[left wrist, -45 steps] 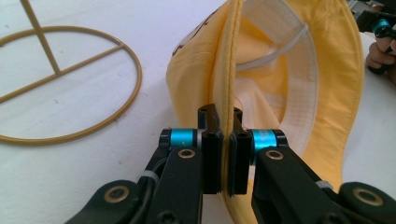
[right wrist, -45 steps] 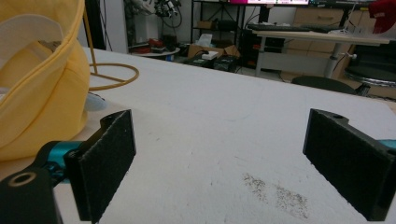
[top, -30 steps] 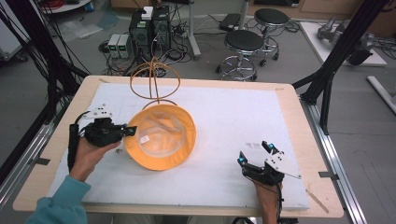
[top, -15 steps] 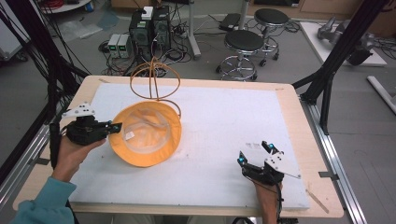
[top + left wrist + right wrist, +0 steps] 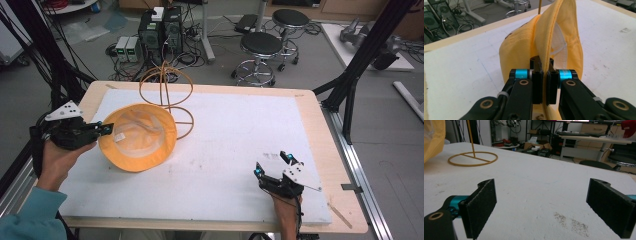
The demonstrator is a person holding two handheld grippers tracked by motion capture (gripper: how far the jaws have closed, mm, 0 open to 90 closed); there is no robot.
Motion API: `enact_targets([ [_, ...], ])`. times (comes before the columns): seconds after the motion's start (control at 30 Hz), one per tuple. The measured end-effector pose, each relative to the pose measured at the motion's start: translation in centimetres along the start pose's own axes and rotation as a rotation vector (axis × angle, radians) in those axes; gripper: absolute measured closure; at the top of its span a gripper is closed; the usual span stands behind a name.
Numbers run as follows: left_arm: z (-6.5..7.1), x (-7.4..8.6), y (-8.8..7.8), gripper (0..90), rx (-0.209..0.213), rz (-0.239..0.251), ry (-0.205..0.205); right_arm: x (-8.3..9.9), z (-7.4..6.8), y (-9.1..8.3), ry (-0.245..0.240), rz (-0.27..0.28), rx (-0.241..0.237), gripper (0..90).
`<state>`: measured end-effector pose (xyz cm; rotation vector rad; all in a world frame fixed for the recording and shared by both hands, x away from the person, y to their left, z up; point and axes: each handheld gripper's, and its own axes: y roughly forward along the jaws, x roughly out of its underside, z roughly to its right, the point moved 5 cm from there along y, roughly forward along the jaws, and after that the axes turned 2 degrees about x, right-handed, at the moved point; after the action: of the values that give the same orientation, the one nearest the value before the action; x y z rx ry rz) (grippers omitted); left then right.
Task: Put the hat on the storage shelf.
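A yellow bucket hat (image 5: 137, 137) with a white lining hangs tilted over the left part of the white table top (image 5: 240, 125), opening toward the camera. My left gripper (image 5: 106, 130) is shut on its brim at the hat's left side. In the left gripper view the jaws (image 5: 542, 61) pinch the brim edge of the hat (image 5: 524, 45) between them. An orange wire hat stand (image 5: 167, 95) rises just behind and to the right of the hat. My right gripper (image 5: 271, 164) rests open near the front right edge, and nothing lies between its pads (image 5: 544, 207).
The stand's base ring (image 5: 472, 158) lies on the table far ahead of the right gripper, with the hat (image 5: 432, 137) at the left edge. Stools (image 5: 262, 47) and computer cases (image 5: 160, 27) stand on the floor behind the table. Black frame posts (image 5: 360, 55) flank it.
My left hand has moved left and a little up, carrying the hat away from the table's middle toward its left edge. The right gripper has stayed put.
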<state>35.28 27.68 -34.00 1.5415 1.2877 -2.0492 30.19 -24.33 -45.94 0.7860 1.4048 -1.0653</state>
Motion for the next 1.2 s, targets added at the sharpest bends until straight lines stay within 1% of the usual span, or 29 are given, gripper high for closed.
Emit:
enact_targets([
  [0.03, -0.1, 0.0, -0.1, 86.5, -0.007, -0.005, 0.011, 0.0, 0.0, 0.0, -0.003, 0.0, 0.001, 8.3],
  [0.1, -0.2, -0.1, -0.4, 86.5, -0.02, -0.005, 0.021, 0.0, 0.0, 0.0, -0.003, 0.0, 0.001, 8.3],
  [0.2, -0.4, 0.0, -0.7, 86.6, -0.039, -0.003, 0.02, 0.0, -0.1, 0.0, 0.001, -0.004, 0.002, 8.3],
  [0.27, -0.4, 0.1, -0.8, 86.5, -0.051, -0.011, 0.029, 0.0, -0.1, 0.0, 0.0, -0.003, 0.002, 8.3],
  [0.37, -0.1, 0.3, -0.7, 86.5, -0.063, -0.014, 0.047, 0.0, -0.1, 0.0, -0.002, -0.003, 0.002, 8.3],
  [0.47, 0.4, 0.4, -0.4, 86.5, -0.063, -0.018, 0.064, 0.0, -0.1, 0.0, -0.009, -0.001, 0.0, 8.3],
  [0.6, 1.2, 0.4, -0.1, 86.5, -0.053, -0.022, 0.067, 0.0, -0.1, 0.0, -0.009, -0.004, 0.001, 8.3],
  [0.87, 3.4, -0.2, 0.5, 86.4, -0.012, -0.024, 0.074, 0.0, -0.1, 0.1, -0.014, -0.003, 0.004, 8.3],
  [0.97, 4.5, -0.5, 0.8, 86.3, 0.017, -0.022, 0.075, 0.0, -0.1, 0.1, -0.017, -0.001, 0.005, 8.3],
  [1.03, 5.3, -0.7, 1.1, 86.3, 0.048, -0.018, 0.079, 0.0, -0.1, 0.1, -0.014, -0.004, 0.004, 8.3],
  [1.13, 6.2, -0.9, 1.5, 86.1, 0.085, -0.016, 0.073, 0.0, -0.1, 0.1, -0.014, -0.004, 0.004, 8.3],
  [1.2, 6.8, -0.9, 1.7, 86.0, 0.119, -0.014, 0.067, 0.0, -0.1, 0.1, -0.013, -0.004, 0.003, 8.3],
])
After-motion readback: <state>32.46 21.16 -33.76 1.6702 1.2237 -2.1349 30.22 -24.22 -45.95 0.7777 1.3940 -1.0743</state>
